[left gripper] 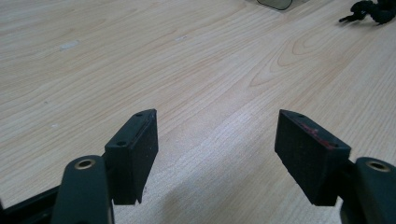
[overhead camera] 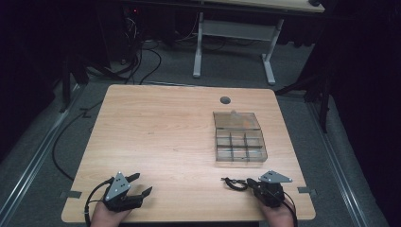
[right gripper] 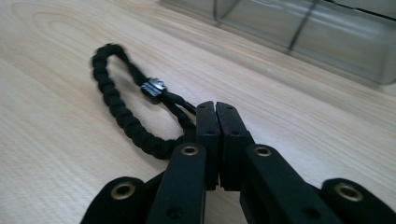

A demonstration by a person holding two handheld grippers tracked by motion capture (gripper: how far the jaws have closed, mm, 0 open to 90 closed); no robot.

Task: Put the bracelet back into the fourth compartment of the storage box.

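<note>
Right gripper [right gripper: 215,108]: jaws closed tight on the black bracelet [right gripper: 122,109], whose loop lies on the surface [overhead camera: 161,137] just short of the compartment box [overhead camera: 239,139]. Left gripper [left gripper: 217,140]: jaws wide apart, empty, resting well away. Judged step: bracelet secured, transfer pending. Next move calls for lifting it over the box wall into a compartment.

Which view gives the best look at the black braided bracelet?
The right gripper view: the bracelet lies close up, its braid and clasp clear, beside the shut right claw. The high view shows it as a small dark loop; the left gripper view catches it far off at top right.
</note>
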